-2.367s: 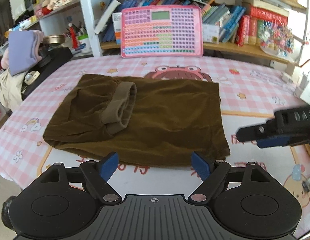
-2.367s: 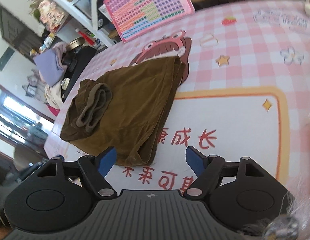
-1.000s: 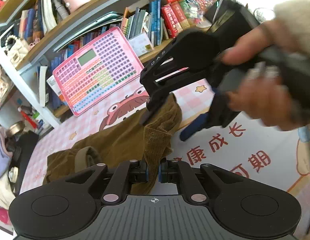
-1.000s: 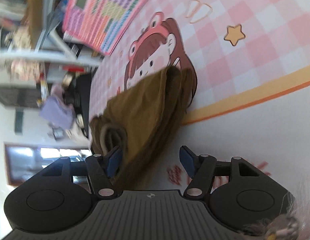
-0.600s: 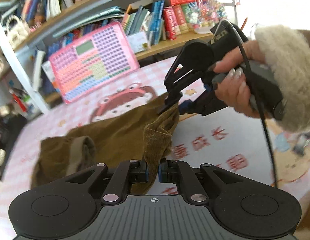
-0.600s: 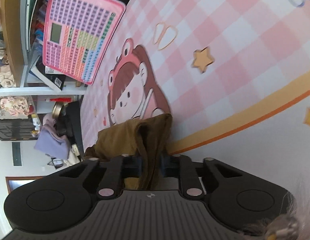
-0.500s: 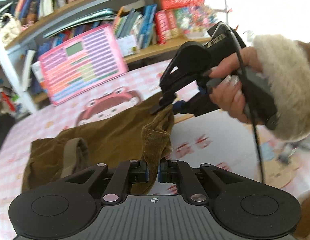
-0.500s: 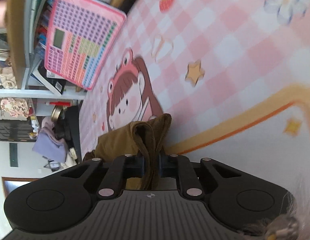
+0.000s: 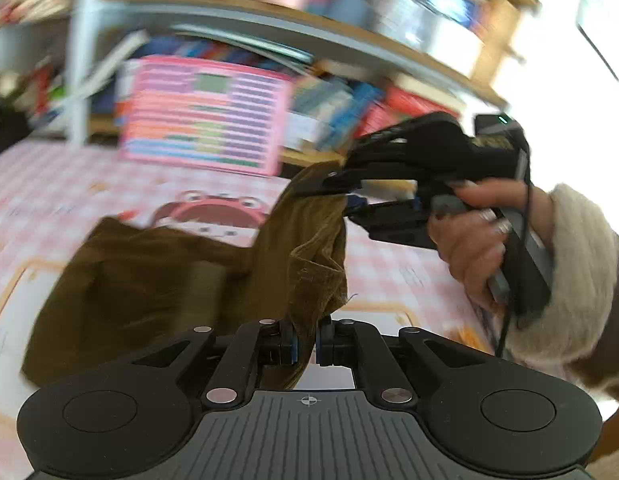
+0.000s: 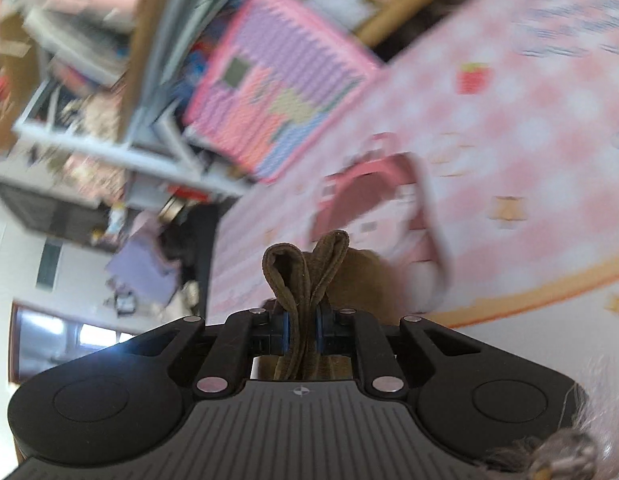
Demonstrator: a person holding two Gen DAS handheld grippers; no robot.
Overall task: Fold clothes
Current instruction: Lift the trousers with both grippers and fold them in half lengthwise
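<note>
A brown corduroy garment (image 9: pixel 157 276) lies partly on the pink checked tablecloth (image 9: pixel 33 184), its right end lifted. My left gripper (image 9: pixel 305 340) is shut on the near corner of that end. My right gripper (image 9: pixel 341 196), held by a hand in a fluffy cuff, is shut on the far corner and holds it higher. In the right wrist view the folded brown hem (image 10: pixel 305 276) sticks up between the closed fingers of my right gripper (image 10: pixel 301 332). Both views are motion-blurred.
A pink toy keyboard board (image 9: pixel 205 120) leans against bookshelves (image 9: pixel 349 92) behind the table; it also shows in the right wrist view (image 10: pixel 277 92). A cartoon figure is printed on the cloth (image 9: pixel 213 208). A purple garment pile (image 10: pixel 145 268) sits beyond the table's left side.
Both grippers have lifted the garment's right end higher off the table and swung leftward. The right gripper now holds its corner well above the cloth. Both stay shut.
</note>
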